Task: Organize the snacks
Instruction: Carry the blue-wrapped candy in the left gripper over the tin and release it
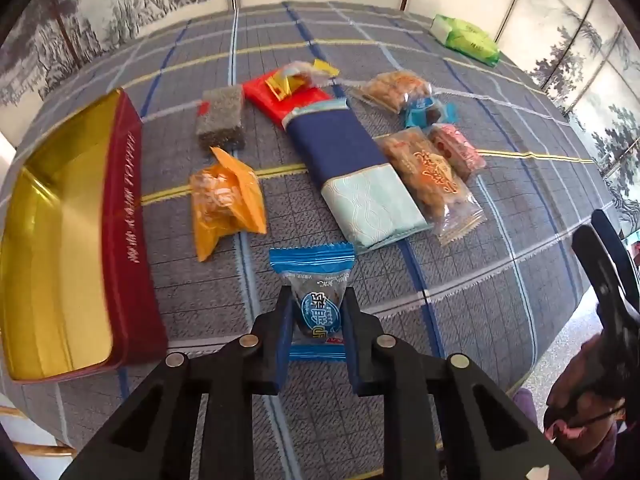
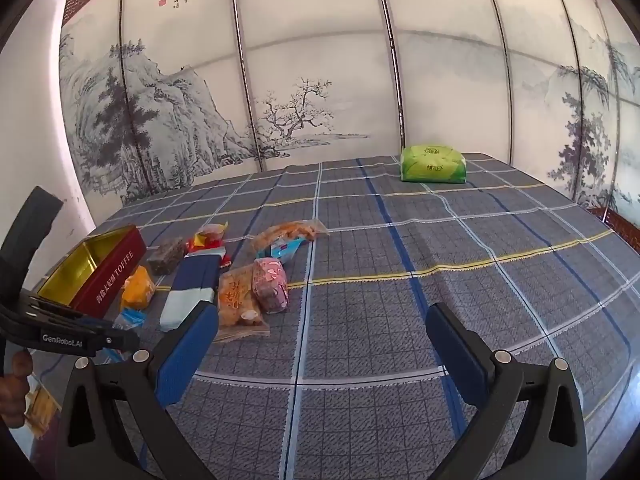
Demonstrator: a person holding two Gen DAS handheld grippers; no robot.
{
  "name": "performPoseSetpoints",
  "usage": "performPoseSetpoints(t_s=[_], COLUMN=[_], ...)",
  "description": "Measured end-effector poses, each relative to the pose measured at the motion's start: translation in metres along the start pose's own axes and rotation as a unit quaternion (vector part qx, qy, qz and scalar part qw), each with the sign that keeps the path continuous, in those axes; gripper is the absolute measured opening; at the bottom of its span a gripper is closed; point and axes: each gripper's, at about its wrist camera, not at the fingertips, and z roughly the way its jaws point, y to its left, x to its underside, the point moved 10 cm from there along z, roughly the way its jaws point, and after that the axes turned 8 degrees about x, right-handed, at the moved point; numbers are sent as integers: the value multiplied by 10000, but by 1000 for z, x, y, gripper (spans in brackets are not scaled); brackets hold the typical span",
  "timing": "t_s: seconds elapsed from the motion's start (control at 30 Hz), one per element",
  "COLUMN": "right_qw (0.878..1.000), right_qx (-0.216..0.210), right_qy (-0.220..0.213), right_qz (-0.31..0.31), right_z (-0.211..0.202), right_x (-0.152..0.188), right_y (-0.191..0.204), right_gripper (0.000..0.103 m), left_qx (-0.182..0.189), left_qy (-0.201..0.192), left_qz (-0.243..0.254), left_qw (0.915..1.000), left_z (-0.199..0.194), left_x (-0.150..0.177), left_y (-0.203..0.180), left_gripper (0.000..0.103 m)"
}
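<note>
My left black plastic two-finger gripper point(image 1: 316, 312): blue pads, round silver pivot screws, triangular cut-outs in arms. My right black plastic two-finger gripper point(image 2: 322, 344): same build, blue pads at 9 & 3 o'clock. White "GenRobot.AI" lettering on left unit's side, right-wrist view.

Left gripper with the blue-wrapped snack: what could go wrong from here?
1. The left gripper pinches the blue-wrapped snack across its slick wrapper; it may slip on the way to the toffee tin.
2. The pads press the contents, which might get crushed.
3. The orange snack packet lies beside the tin and could get knocked.
</note>
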Motion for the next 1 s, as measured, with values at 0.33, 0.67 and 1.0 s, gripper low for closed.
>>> performPoseSetpoints(t_s=[0.33, 0.67, 1.0], right_qw=[9994, 9968, 9900], right_qx=[-255, -700, -1150], right_qy=[223, 256, 359], right_qz=[38, -302, -738], right_z=[0, -4, -8], right_x=[3, 2, 1], right_y=[10, 47, 95], right_gripper=[103, 103, 103], left_qx=[112, -173, -639], left_qy=[-490, -1130, -1193], left_qz=[-139, -522, -553], left_qw=[9986, 9921, 9893], left_z=[-59, -104, -119], left_x=[-2, -15, -27], left_y=[11, 68, 109], left_gripper=[20, 20, 20])
